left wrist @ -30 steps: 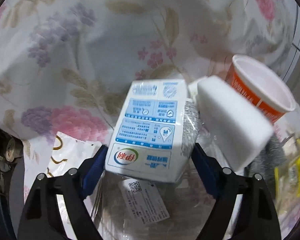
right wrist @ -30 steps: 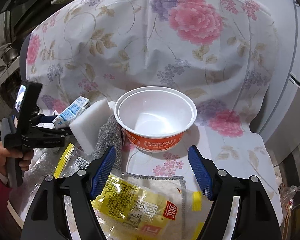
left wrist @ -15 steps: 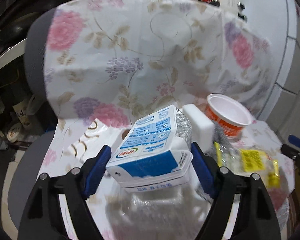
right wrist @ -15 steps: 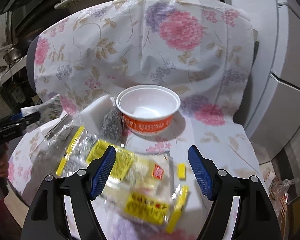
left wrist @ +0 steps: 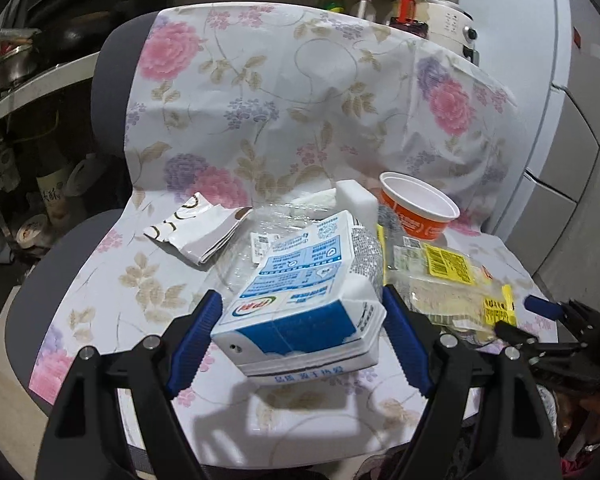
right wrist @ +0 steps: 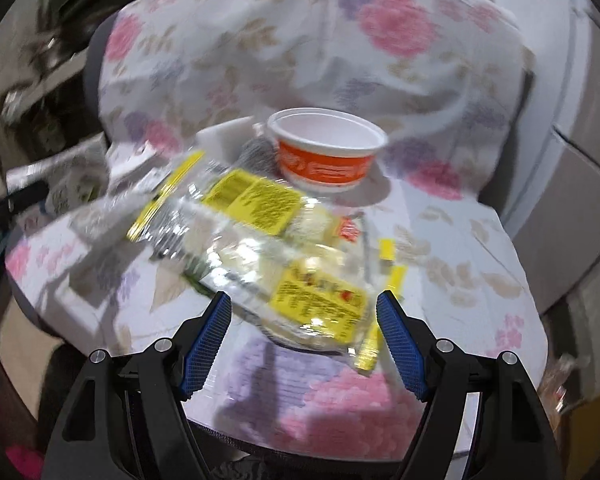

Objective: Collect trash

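My left gripper (left wrist: 300,340) is shut on a blue and white milk carton (left wrist: 304,300) and holds it above the flowered seat cover (left wrist: 148,280). My right gripper (right wrist: 304,340) is open and empty, just in front of a clear plastic wrapper with yellow labels (right wrist: 268,240), which also shows in the left wrist view (left wrist: 448,284). An orange and white paper bowl (right wrist: 326,152) stands behind the wrapper and shows in the left wrist view (left wrist: 420,212). The right wrist view is blurred by motion.
A white foam block (left wrist: 356,196) and a folded white and gold wrapper (left wrist: 196,232) lie on the seat behind the carton. The chair's flowered back (left wrist: 300,100) rises behind them. A grey cabinet (left wrist: 572,140) stands to the right, cluttered shelves (left wrist: 20,140) to the left.
My left gripper has lifted the carton up and drawn back from the pile. My right gripper has pulled back from the bowl toward the seat's front edge.
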A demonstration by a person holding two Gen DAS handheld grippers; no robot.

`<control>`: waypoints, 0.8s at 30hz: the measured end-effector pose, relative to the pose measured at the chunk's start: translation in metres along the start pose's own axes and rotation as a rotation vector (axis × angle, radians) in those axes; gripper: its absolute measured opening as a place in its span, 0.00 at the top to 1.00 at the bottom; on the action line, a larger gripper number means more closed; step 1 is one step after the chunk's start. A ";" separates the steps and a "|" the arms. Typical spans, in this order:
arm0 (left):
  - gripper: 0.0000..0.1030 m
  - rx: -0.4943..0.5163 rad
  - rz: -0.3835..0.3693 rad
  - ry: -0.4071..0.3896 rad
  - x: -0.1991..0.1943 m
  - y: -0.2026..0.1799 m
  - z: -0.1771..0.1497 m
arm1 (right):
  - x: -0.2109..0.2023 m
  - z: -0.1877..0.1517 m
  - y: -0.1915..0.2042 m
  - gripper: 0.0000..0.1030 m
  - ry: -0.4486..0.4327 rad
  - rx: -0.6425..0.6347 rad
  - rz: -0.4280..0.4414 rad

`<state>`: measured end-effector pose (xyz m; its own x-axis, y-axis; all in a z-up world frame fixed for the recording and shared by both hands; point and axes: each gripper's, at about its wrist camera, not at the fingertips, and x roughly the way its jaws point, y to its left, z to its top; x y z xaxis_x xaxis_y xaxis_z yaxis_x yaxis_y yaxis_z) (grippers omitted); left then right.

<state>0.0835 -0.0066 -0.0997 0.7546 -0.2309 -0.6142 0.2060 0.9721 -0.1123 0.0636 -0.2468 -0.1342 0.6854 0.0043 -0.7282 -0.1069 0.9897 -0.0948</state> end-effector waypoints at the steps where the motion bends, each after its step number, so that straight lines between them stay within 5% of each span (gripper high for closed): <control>1: 0.24 0.005 -0.002 0.001 0.001 -0.002 0.000 | 0.005 0.000 0.010 0.21 -0.003 -0.052 -0.028; 8: 0.24 0.003 -0.018 -0.002 0.005 0.000 0.000 | 0.037 0.002 0.047 0.21 -0.008 -0.313 -0.214; 14: 0.24 -0.011 -0.010 -0.034 -0.002 0.008 0.005 | 0.036 0.021 0.062 0.51 -0.049 -0.448 -0.236; 16: 0.24 -0.019 -0.006 -0.043 -0.005 0.011 0.006 | 0.027 0.036 0.056 0.82 -0.068 -0.409 -0.207; 17: 0.24 -0.024 -0.004 -0.047 -0.007 0.013 0.006 | 0.020 0.045 0.051 0.88 -0.081 -0.365 -0.182; 19: 0.24 -0.034 -0.004 -0.053 -0.011 0.016 0.006 | 0.005 0.066 0.034 0.96 -0.107 -0.251 -0.108; 24: 0.24 -0.037 -0.012 -0.089 -0.027 0.017 0.010 | -0.041 0.107 -0.015 0.98 -0.141 0.057 0.122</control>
<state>0.0730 0.0158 -0.0778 0.8050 -0.2435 -0.5410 0.1933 0.9698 -0.1490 0.1143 -0.2461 -0.0299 0.7647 0.1404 -0.6289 -0.1568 0.9872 0.0297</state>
